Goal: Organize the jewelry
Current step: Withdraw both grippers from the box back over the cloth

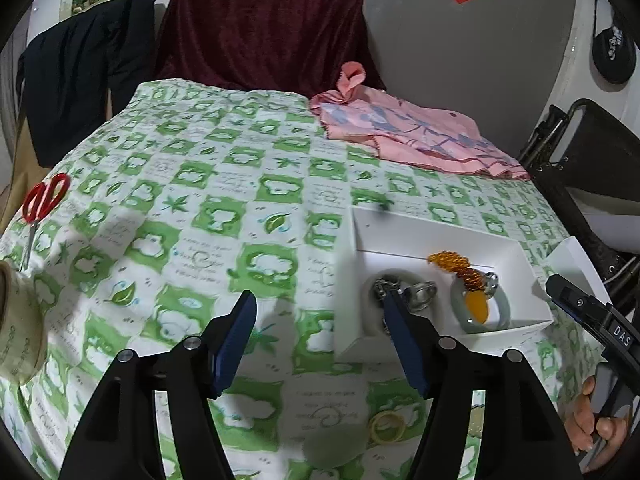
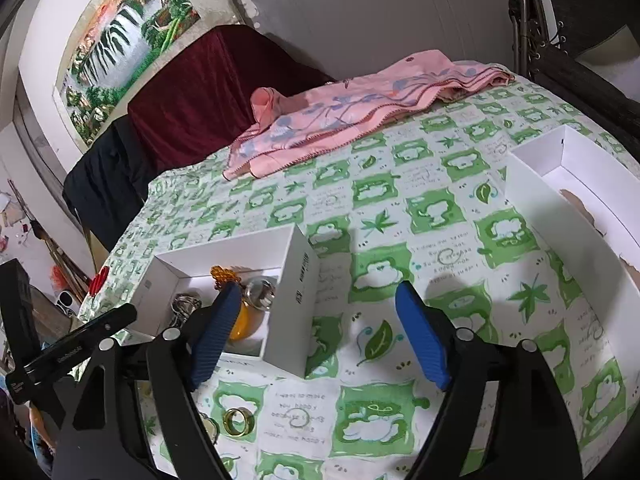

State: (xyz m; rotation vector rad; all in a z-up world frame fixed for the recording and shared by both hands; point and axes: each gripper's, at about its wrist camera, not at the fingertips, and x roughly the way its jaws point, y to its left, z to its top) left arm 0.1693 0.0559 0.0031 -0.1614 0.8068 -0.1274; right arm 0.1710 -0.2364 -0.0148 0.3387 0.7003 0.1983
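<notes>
A white box [image 1: 436, 236] holds a jade bangle [image 1: 480, 312], amber beads [image 1: 452, 266] and silver rings [image 1: 420, 294] (a second white box [image 2: 560, 160] sits apart) on green-patterned cloth [image 1: 224, 208]; the left gripper [image 1: 320, 340] and right gripper [image 2: 316, 332] are both spread, empty.

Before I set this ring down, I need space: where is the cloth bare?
Bare cloth lies between the scissors and the white box, and between that box and the lid. Crowded: inside the box, with the bangle and beads; the pink fabric covers the far corner.
</notes>
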